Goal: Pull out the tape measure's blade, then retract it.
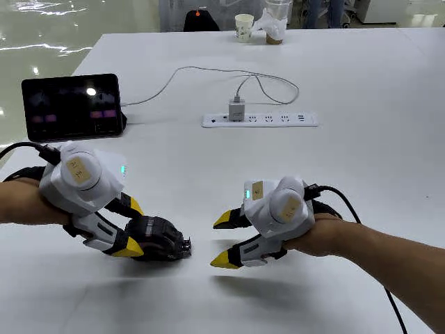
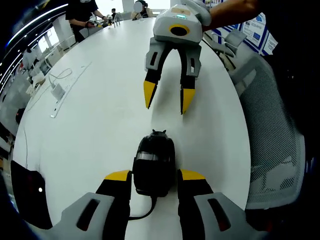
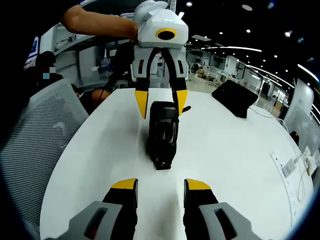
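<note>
Jaws on the left hand-held gripper (image 2: 155,175) are squeezed in tight on both sides of a chunky black tape measure (image 2: 155,159), yellow tips pressed flat against its case, so that one's got a solid hold. In the head view the left hand-held gripper (image 1: 132,227) is lying sideways, and the tape measure (image 1: 164,238) sits on the white worktop (image 1: 348,83) with its nose end sticking out past the tips. The right hand-held gripper (image 3: 161,184) is pointed straight at it from the other side, jaws spread wide with nothing between them. Its tips are near the nose of the tape measure but not touching it. Further back on the worktop there's a black tablet (image 1: 69,106) propped up off to the left. In the middle is a white power strip (image 1: 259,120) with a white charger block (image 1: 237,109) plugged in. A paper cup (image 1: 244,28) sits way over at the far edge.
</note>
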`<state>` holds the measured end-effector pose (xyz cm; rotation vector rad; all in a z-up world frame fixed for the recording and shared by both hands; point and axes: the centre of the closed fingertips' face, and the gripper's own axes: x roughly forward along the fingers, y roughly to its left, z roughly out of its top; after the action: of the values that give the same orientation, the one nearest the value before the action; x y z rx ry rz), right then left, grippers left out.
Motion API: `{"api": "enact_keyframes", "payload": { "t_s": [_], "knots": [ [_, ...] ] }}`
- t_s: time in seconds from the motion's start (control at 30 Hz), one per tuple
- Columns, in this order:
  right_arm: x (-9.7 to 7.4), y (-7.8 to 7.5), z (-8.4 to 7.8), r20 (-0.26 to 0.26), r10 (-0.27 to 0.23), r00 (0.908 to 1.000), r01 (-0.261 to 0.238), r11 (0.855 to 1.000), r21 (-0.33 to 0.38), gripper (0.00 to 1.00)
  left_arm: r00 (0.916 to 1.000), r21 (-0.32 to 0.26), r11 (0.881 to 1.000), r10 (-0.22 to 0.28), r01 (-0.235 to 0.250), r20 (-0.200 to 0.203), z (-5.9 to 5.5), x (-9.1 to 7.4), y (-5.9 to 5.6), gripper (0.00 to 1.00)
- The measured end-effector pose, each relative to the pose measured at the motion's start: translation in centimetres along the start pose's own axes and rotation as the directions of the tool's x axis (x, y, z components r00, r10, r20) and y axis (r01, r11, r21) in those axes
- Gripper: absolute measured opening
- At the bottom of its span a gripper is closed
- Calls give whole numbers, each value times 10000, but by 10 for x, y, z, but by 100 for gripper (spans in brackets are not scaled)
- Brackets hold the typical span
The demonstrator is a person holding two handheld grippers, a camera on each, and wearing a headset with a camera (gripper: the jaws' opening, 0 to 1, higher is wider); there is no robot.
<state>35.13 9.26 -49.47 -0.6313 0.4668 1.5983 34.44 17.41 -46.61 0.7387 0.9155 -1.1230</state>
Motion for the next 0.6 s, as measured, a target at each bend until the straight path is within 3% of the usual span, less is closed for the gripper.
{"api": "enact_keyframes", "payload": {
  "t_s": [0.27,0.6],
  "knots": [
    [16,1,6,-245,241,9994,-243,9997,-85,30,9990,219,9997,-90,99,-434,1,3,2,27],
    [30,-3,11,-355,361,9987,-361,9993,-7,24,9981,308,9995,-80,99,-610,0,5,5,27]
  ]
}}
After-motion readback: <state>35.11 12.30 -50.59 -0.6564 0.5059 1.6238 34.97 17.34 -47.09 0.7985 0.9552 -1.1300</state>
